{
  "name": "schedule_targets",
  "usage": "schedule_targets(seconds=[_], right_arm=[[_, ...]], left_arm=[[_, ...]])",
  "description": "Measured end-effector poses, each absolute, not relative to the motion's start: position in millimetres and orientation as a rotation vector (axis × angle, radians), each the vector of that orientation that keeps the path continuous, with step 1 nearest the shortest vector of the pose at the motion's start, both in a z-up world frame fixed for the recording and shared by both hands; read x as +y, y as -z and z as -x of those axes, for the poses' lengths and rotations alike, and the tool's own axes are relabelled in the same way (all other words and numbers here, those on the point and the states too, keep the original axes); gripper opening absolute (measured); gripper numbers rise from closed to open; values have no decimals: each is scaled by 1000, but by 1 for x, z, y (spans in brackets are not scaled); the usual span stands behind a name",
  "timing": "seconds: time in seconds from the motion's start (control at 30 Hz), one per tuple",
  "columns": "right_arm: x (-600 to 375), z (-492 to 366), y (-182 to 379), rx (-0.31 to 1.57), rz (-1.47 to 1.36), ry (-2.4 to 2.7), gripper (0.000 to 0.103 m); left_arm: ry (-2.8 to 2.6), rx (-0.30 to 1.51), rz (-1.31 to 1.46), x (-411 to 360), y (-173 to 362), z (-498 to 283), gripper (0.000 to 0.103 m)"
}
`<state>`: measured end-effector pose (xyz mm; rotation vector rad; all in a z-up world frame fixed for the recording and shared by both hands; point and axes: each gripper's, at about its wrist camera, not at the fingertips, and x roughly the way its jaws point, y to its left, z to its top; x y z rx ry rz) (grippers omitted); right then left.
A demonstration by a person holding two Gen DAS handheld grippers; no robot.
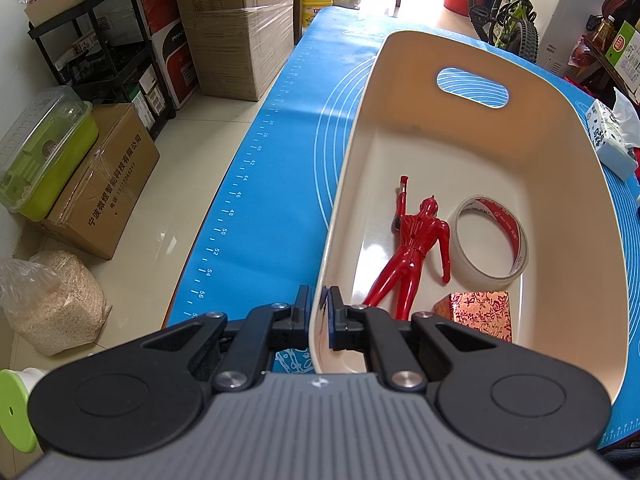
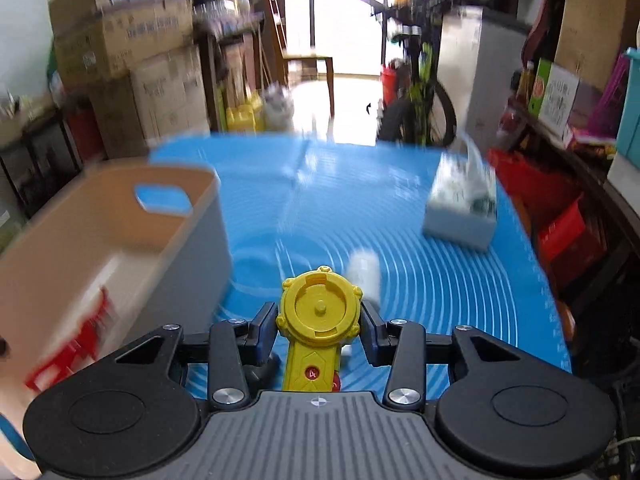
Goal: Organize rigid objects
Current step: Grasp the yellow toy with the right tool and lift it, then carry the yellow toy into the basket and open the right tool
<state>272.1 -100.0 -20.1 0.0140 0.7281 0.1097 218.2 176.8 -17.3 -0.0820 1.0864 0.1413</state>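
Right wrist view is mostly motion blur, so the cream bin (image 2: 120,216) at left is smeared (red stuff inside unreadable). Left gripper (image 1: 319,316) pinches the bin's (image 1: 400,120) near rim at lower centre; red figure (image 1: 412,248), tape roll (image 1: 492,240) and patterned box (image 1: 476,314) inside. Right gripper (image 2: 319,326) clamps a yellow toy (image 2: 318,320), lower centre, above the blue mat (image 2: 400,220).

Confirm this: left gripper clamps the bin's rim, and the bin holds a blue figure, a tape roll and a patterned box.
Not quite: the figure is red, not blue, as the left wrist view shows. The left gripper does clamp the bin rim, with the tape roll and patterned box inside.
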Motion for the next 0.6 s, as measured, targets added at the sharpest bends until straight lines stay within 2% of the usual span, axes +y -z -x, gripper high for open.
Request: schedule_targets(seconds=[0.33, 0.6], right_arm=[[-56, -258, -43, 539, -20, -226, 49], [8, -260, -49, 539, 29, -363, 49]], left_arm=[[-140, 1085, 77, 175, 19, -217, 10], [-141, 1085, 74, 175, 19, -217, 10]])
